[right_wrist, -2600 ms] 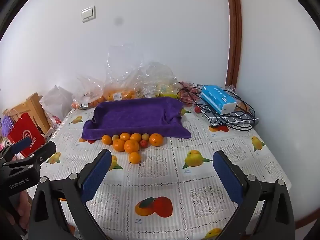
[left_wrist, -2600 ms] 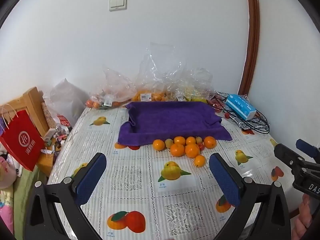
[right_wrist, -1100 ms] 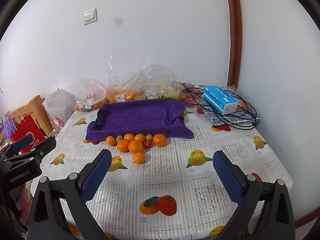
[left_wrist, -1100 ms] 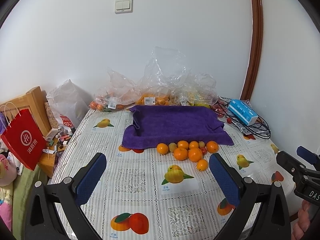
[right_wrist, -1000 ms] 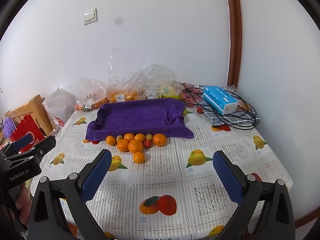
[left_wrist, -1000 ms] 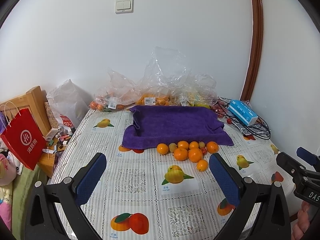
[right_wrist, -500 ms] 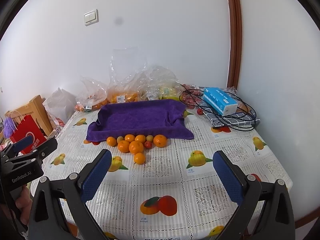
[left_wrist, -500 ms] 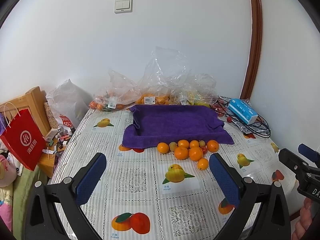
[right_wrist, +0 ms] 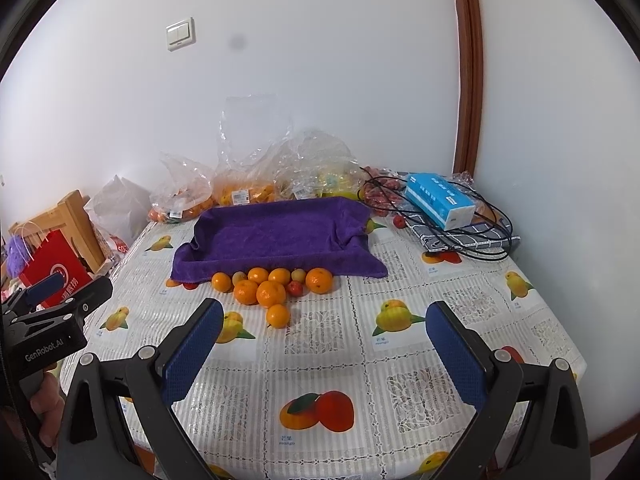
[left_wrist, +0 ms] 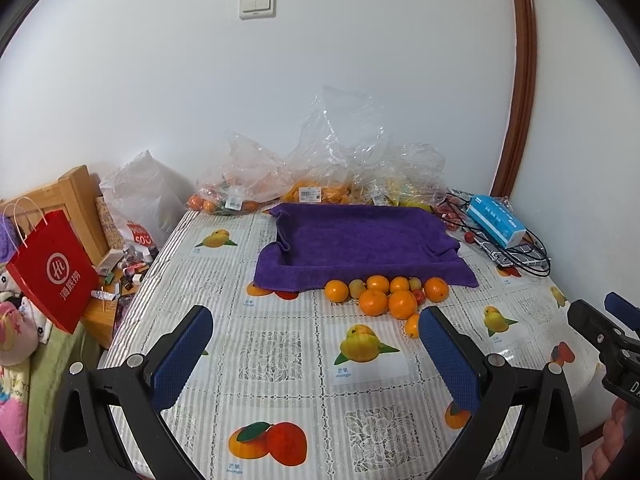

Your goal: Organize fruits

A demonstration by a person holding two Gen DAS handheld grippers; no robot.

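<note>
Soft, even daylight fills the room with only faint shadows under the oranges [right_wrist: 272, 286], a mild sheen on the plastic bags [left_wrist: 332, 160], sharp focus throughout, and strong fisheye bending with black corners at the edges.

Purple terry towel [left_wrist: 360, 240] (matt), glossy tablecloth [left_wrist: 280, 360]

- White walls [left_wrist: 360, 80] meet at a brown wooden trim [left_wrist: 520, 100].
- A light switch [left_wrist: 257, 5] sits high.
- A wooden frame [left_wrist: 80, 200] stands off the table's left edge.
</note>
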